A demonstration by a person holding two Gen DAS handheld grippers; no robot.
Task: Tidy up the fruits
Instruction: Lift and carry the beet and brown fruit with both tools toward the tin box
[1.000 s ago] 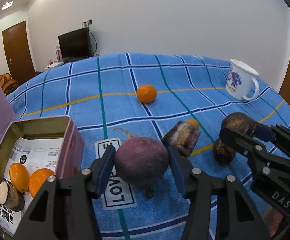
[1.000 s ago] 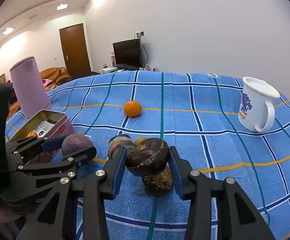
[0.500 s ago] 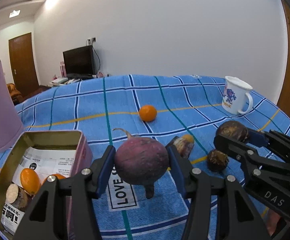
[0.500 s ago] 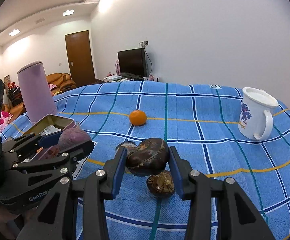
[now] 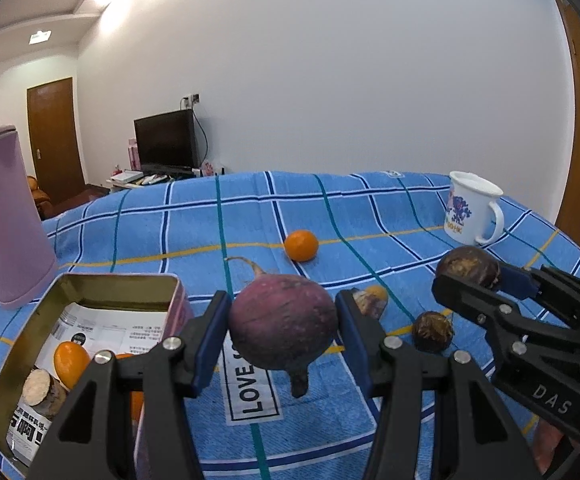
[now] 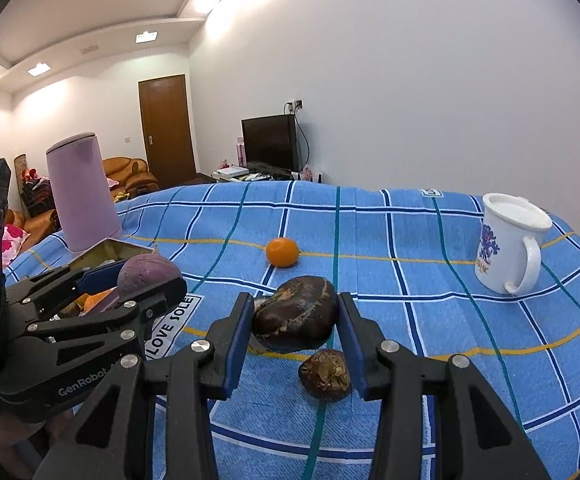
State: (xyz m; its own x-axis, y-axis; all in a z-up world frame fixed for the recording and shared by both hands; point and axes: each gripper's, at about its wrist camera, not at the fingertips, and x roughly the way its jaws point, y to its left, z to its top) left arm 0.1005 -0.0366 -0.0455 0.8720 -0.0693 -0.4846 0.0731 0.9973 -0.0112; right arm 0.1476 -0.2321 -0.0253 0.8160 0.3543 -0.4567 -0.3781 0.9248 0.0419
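My left gripper [image 5: 281, 330] is shut on a purple round radish [image 5: 282, 322] and holds it above the blue checked cloth, just right of an open tin box [image 5: 89, 288]. The tin holds small oranges [image 5: 70, 362] and a cut root piece [image 5: 43, 392]. My right gripper [image 6: 294, 324] is shut on a dark brown taro-like root [image 6: 294, 318], lifted above a smaller brown root [image 6: 326, 374] on the cloth. An orange [image 5: 301, 245] lies farther back. A cut root with an orange end [image 5: 370, 300] lies behind the radish.
A white mug [image 6: 508, 242] stands at the right back of the table. A tall lilac container [image 5: 5, 216] stands left, behind the tin. A "LOVE" label [image 5: 249, 384] is sewn on the cloth beneath the radish. A television and a door are beyond the table.
Both grippers have risen with their loads; the radish and the dark root now hang higher above the cloth, and the views tilt up toward the wall.
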